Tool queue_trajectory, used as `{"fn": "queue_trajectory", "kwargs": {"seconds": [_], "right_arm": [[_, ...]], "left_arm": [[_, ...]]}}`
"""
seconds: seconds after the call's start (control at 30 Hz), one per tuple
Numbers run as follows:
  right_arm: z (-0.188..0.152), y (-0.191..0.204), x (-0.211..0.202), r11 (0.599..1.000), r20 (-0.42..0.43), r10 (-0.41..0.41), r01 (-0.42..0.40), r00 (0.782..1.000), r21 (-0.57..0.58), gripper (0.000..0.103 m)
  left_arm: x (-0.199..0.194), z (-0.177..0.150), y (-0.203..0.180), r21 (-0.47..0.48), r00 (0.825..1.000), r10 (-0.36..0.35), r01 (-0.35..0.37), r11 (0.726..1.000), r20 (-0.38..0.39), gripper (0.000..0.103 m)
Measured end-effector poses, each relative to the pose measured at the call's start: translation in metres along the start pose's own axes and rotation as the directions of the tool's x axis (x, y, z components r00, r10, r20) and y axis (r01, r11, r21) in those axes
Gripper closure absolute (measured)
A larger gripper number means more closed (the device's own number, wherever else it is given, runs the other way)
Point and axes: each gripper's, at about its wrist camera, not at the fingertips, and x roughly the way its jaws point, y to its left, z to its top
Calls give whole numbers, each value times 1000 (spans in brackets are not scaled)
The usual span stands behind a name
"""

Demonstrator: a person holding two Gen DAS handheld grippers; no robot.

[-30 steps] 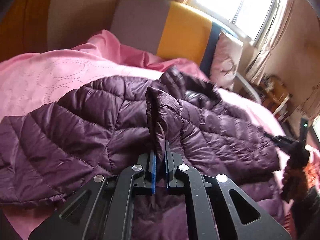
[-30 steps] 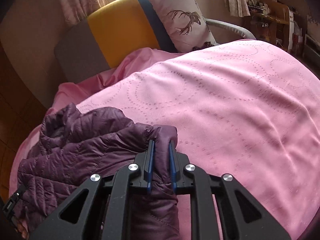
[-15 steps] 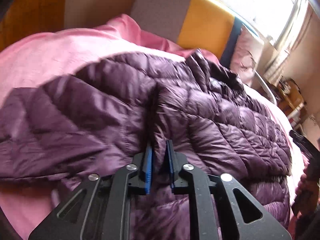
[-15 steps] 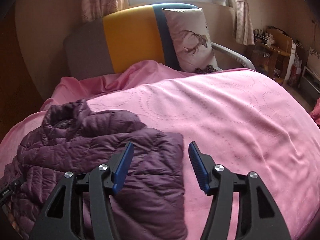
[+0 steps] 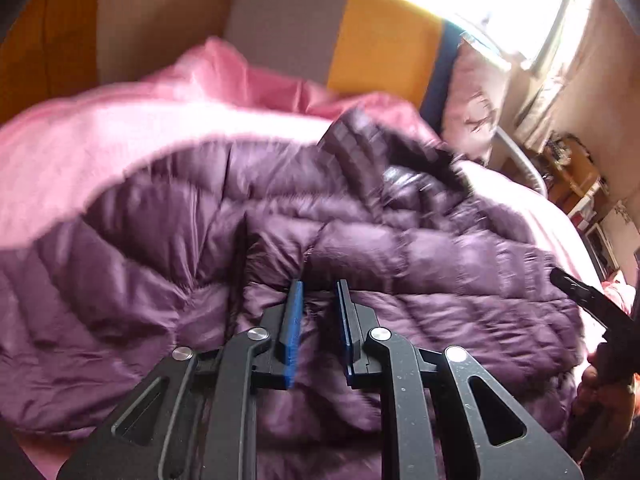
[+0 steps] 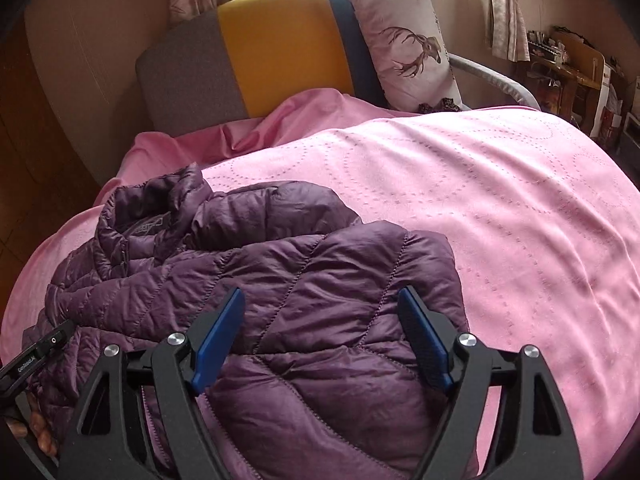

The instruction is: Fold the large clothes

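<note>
The bed (image 6: 500, 208) under its pink cover fills most of what I see, with a grey, yellow and blue headboard (image 6: 276, 40) behind it, a deer-print pillow (image 6: 404, 40) propped there, and a bright window beyond; the purple puffer jacket (image 6: 304, 304) lies on the near side of the cover, collar toward the headboard.

A second ago each of my tools was pinching a ridge of quilted fabric; both have since let go. My right hand-held gripper (image 6: 322, 340) is opening wide, its blue pads standing clear on either side of the folded panel with the jacket below and between them but not pressed; the fold it carried across now rests on the body of the jacket. My left hand-held gripper (image 5: 318, 332) is parted only narrowly; the fabric sits just past and under its tips, and as far as the blurred view shows, the pads are not clamping it; the raised flap it held has dropped flat.

I judge this fold as laid down and released; the jacket looks narrower but lumpy near the collar, so the next grip probably belongs at the hem end to fold it lengthwise.
</note>
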Motion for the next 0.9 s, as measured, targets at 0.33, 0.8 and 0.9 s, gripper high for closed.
{"fn": "queue_trajectory", "kwargs": {"seconds": [0.33,0.8,0.9], "right_arm": [[-13,6,36,995,-54,-52,48,997,-87,23],[-54,23,-18,989,-60,-11,2,998,-147,20],[-63,31,-1,981,-61,-56,43,997,-189,19]], "left_arm": [[7,-11,21,-79,998,-56,56,995,8,88],[-14,-43,-1,-7,1000,0,1,1000,22,57],[-14,-44,-3,4,1000,13,-13,1000,21,57]]}}
